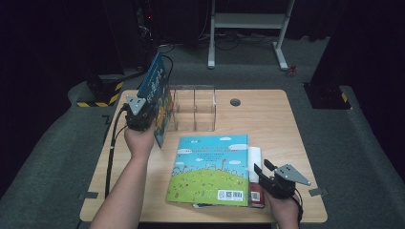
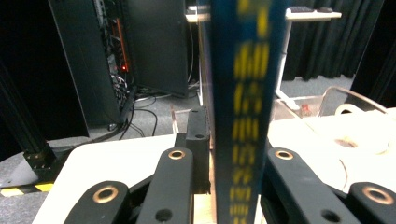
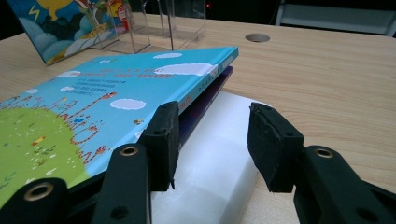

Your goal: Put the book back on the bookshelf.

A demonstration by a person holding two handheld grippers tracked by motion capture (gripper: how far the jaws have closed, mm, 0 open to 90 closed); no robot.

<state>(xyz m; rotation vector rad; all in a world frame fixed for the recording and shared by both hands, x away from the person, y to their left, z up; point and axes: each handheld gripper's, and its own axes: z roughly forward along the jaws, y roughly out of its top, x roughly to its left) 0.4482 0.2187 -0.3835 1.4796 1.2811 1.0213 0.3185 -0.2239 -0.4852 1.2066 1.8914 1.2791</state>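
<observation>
- The left gripper [image 1: 143,117] holds a blue book [image 1: 157,90] upright, jaws clamped on it, beside the clear rack [image 1: 193,107].
- The right gripper [image 1: 267,176] has its jaws apart, near the stack of books [image 1: 210,169].

You had little that could truly be read. On the back cover of the picture book [image 1: 210,169] lying flat at the table's near middle, a white QR code and a barcode label sat at its five o'clock corner, and lines of small print ran across the sky at twelve o'clock, too small to make out. The spine of the blue book [image 2: 243,107] you held upright in your left gripper [image 1: 143,117] carried a column of yellow characters, blurred past reading in the left gripper view. Its cover, at eleven o'clock on the table, showed pale characters you could not decipher either.
</observation>
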